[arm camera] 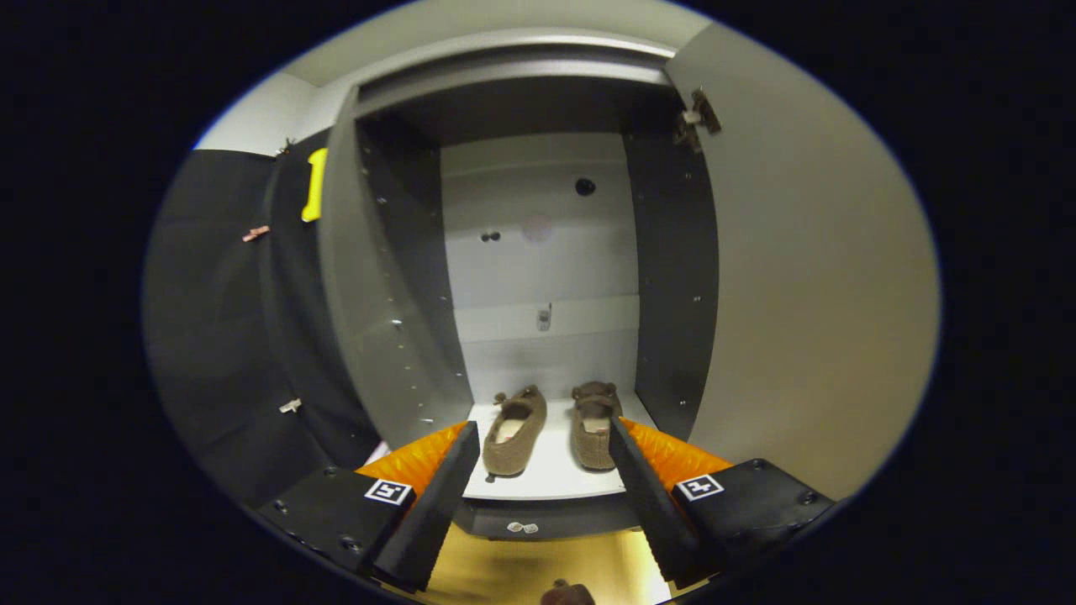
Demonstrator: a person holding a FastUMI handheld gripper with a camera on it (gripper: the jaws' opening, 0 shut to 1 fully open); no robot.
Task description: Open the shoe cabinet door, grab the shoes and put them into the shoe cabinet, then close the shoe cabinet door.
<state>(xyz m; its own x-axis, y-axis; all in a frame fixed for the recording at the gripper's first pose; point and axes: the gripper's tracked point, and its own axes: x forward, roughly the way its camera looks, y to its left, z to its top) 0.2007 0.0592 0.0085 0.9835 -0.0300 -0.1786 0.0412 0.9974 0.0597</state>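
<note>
Both shoes (pixel 551 427) sit side by side on the cabinet's bottom shelf (pixel 551 479), toes toward the tongs (pixel 545 433), whose fingers are spread apart and empty. The open door (pixel 807 277) stands at three o'clock, hinged along the cabinet's right wall; closing seemingly comes next.

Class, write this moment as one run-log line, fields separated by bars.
cabinet door: open | shoes: both on cabinet floor | gripper: open, empty, facing shoes | left to do: close door

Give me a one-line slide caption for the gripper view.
Open gripper empty before the open cabinet, door swung right, two brown shoes side by side on its floor.
</note>
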